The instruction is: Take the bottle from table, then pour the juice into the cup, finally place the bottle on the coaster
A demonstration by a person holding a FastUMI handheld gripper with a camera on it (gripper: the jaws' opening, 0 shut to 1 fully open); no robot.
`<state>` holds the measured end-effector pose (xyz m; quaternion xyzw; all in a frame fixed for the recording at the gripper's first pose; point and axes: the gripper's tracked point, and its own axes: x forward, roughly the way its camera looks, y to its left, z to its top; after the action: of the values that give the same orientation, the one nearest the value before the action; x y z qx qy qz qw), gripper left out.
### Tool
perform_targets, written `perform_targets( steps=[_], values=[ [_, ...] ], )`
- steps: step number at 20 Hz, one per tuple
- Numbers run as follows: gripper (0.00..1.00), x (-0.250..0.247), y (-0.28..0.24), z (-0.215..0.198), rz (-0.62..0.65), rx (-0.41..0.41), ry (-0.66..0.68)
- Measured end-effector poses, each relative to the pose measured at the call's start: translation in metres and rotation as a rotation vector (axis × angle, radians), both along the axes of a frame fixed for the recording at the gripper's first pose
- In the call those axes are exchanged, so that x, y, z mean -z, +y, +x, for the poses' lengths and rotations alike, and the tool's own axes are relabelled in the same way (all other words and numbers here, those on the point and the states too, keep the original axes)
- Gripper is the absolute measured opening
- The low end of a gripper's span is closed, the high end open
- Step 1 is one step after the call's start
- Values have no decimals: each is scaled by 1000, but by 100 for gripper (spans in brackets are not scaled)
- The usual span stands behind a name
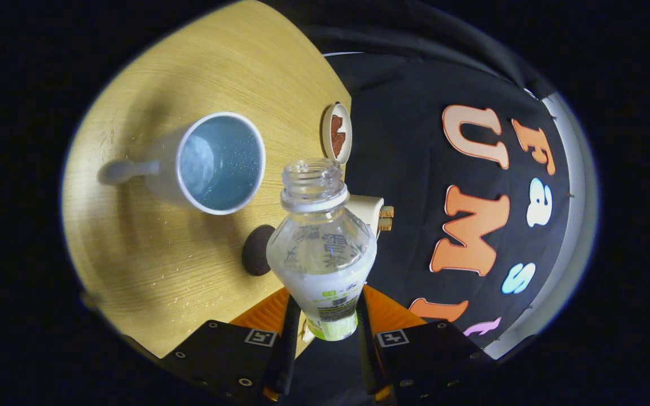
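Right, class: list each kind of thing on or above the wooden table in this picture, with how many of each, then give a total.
Bottle, cap off, held between the fingers: 1
Cup, with handle: 1
Dark round coaster: 1
Small round dish at the table's edge: 1
Pale block behind the bottle: 1
Total: 5

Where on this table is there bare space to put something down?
Bare wood lies beyond the cup toward the far table edge, and nearer, beside the dark coaster. It's crowded around the gripper-held bottle, by the small dish.
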<state>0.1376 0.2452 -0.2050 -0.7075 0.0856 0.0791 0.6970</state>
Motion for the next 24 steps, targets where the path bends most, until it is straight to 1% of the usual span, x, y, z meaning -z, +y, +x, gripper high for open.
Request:
perform_targets(
  steps=[6,9,11,15,18,23,24],
  values=[
    [49,-15,-6,12,289,21,16],
    [49,-25,-15,21,438,50,34],
    [50,-31,-20,32,588,75,48],
    [49,-29,-21,49,909,131,117],
    [50,-27,-21,60,1094,129,158],
    [49,-1,-20,76,1406,200,272],
    [49,5,-21,81,1449,212,283]
  ],
)
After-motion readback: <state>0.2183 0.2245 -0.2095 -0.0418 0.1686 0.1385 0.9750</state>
